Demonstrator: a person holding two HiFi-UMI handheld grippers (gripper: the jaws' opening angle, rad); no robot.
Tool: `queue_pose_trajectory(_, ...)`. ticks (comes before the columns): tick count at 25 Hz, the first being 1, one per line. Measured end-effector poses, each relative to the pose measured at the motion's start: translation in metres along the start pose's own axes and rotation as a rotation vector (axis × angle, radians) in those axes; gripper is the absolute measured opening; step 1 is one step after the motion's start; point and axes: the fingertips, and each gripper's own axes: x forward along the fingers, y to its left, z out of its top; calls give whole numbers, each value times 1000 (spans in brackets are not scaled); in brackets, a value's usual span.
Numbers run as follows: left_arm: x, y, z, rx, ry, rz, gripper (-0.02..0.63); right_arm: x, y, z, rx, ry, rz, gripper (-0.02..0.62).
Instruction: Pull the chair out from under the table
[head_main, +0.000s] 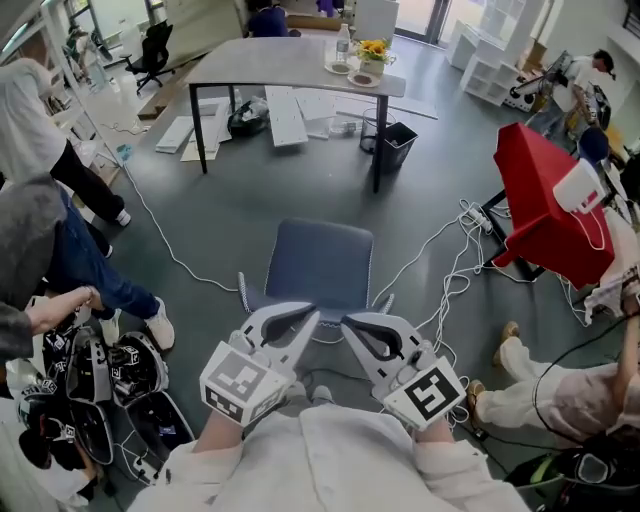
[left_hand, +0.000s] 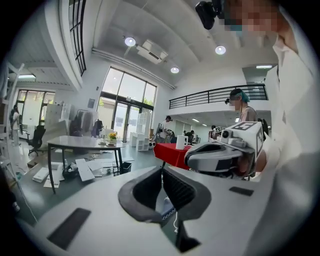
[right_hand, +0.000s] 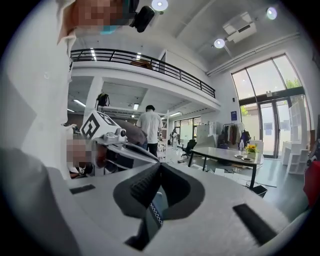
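Chair (head_main: 322, 262) stands ahead of left hand-held gripper (head_main: 308, 319) and right hand-held gripper (head_main: 349, 323), both clenched.

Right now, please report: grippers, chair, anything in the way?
Left gripper shut, empty. Right gripper shut, empty. Chair stands clear of table. White cables on floor beside it.

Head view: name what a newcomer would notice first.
A grey-blue padded chair stands alone at centre, well clear of the grey table at the top, which carries yellow flowers. Just below the chair, the white left tool and right tool sit side by side, both shut and empty. A bright red slanted stand glows at the right.
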Motion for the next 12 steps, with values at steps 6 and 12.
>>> queue_pose_trajectory(6,-7,5,-10,32,28,20,15,0,-5,2,25,-27,-69,3)
queue_pose_trajectory(12,-7,1,-10,53,16,-3,14,-5,-8,1,42,-57,-95,3)
